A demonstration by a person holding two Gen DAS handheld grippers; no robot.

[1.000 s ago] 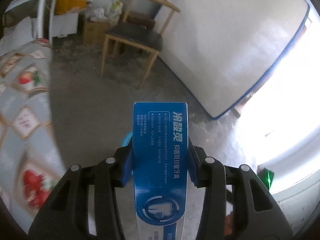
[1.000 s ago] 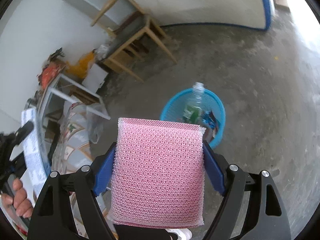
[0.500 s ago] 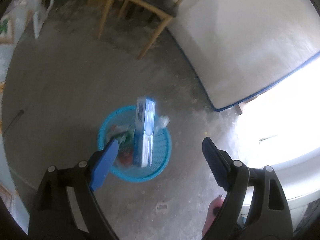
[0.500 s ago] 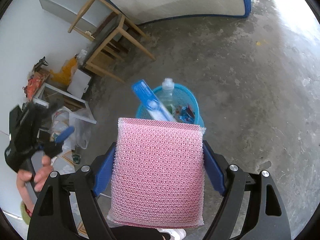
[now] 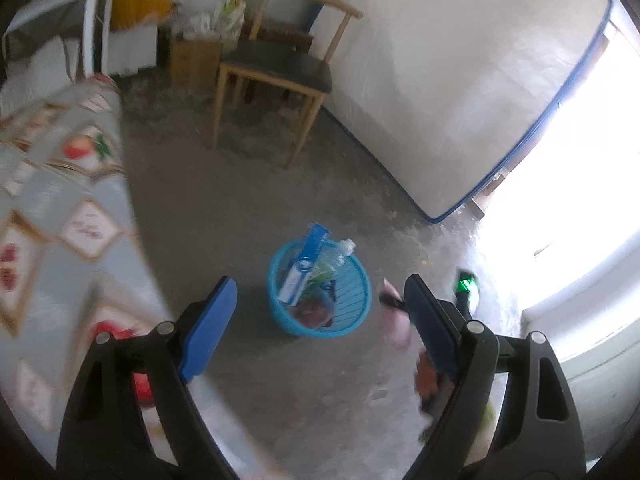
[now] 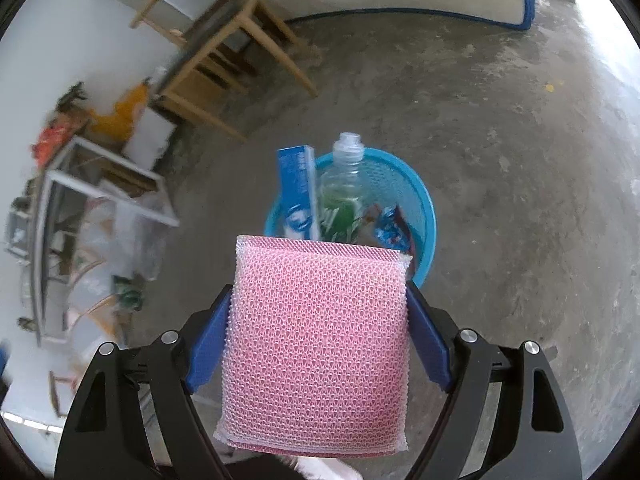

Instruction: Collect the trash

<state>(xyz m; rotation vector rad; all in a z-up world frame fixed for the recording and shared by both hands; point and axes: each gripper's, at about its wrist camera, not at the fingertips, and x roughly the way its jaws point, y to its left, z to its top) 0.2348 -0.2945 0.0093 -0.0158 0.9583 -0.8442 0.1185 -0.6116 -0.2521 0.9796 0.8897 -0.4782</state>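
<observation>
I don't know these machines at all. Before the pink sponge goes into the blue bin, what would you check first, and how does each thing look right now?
1. Sponge gripped by the right claw: ok, both blue pads press its sides.
2. Bin upright on the floor: ok.
3. Room left in the bin: ok but tight; a blue box and a clear bottle stick up above the rim, with wrappers beside them.
4. Sponge directly over the opening: cannot tell; it covers the near rim in the right view.
5. Left claw out of the way: ok, open and empty, off to one side of the bin.
</observation>
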